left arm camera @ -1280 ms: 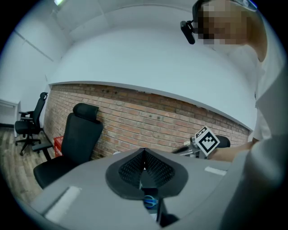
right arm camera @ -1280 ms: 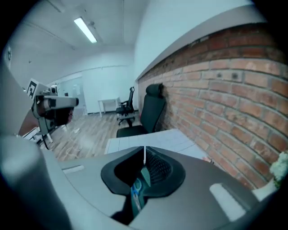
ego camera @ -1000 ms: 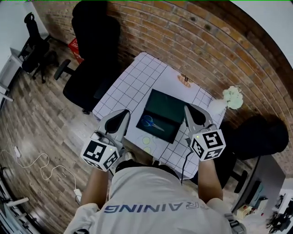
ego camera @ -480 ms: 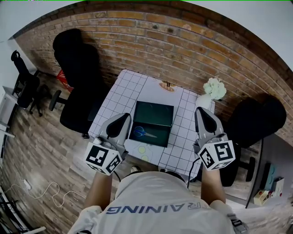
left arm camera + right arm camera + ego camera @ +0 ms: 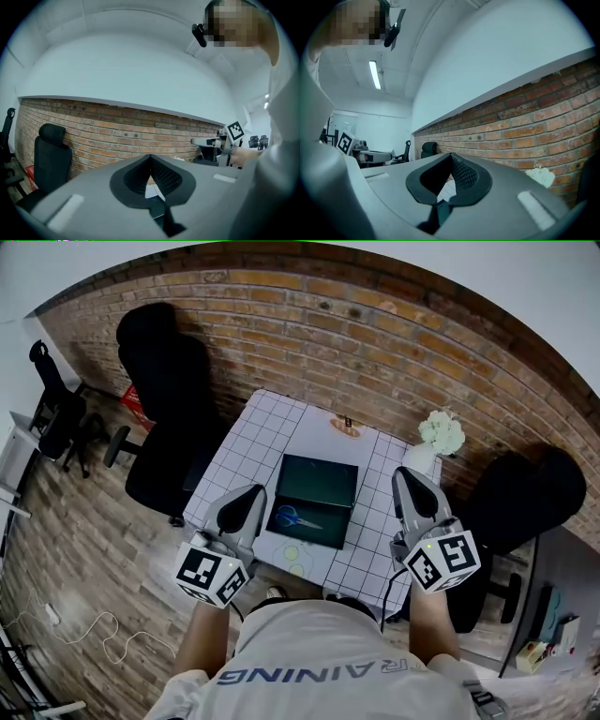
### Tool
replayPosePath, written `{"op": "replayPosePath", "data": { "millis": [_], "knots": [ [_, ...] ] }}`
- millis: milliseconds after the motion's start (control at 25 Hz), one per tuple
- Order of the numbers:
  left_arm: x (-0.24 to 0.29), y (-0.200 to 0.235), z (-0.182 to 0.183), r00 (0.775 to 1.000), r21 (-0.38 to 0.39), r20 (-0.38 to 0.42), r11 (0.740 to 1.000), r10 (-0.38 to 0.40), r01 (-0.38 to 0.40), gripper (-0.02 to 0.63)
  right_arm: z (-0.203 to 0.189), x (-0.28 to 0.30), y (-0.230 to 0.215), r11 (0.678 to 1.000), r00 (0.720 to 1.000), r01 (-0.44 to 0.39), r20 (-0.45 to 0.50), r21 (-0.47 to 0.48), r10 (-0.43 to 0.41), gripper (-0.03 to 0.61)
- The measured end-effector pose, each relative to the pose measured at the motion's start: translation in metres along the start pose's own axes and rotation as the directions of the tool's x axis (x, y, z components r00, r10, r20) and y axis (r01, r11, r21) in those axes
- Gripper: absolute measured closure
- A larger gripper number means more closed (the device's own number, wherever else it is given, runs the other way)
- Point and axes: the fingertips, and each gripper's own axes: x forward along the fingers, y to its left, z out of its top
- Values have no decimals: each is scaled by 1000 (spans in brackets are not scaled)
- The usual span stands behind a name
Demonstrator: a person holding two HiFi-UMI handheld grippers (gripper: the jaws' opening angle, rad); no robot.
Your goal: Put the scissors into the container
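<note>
The blue-handled scissors (image 5: 298,518) lie flat inside the dark green container (image 5: 328,479), in its near left part, in the head view. The container rests on the white grid-patterned table (image 5: 272,423). My left gripper (image 5: 251,493) hovers at the container's near left corner, shut with nothing between its fingers. My right gripper (image 5: 405,476) is held to the right of the container, also shut and empty. In the left gripper view the jaws of that gripper (image 5: 150,157) meet against the brick wall. The right gripper (image 5: 451,155) looks the same in its own view.
A white flower bunch in a vase (image 5: 441,433) stands at the table's far right corner, and a small orange dish (image 5: 345,427) at the far edge. Two pale round marks (image 5: 295,554) lie near the front edge. Black office chairs (image 5: 169,399) (image 5: 530,493) flank the table; a brick wall (image 5: 394,324) rises behind.
The head view has swung and settled over the table. Both grippers stay shut at the table's near side. The scissors lie unmoved in the container.
</note>
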Motion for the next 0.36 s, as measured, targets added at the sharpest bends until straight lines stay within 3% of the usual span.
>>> {"op": "replayPosePath", "data": {
  "millis": [360],
  "knots": [
    [-10, 11, -4, 999, -14, 1, 999, 34, -34, 614, -10, 12, 10, 999, 999, -35, -19, 4, 35, 565]
  ]
}}
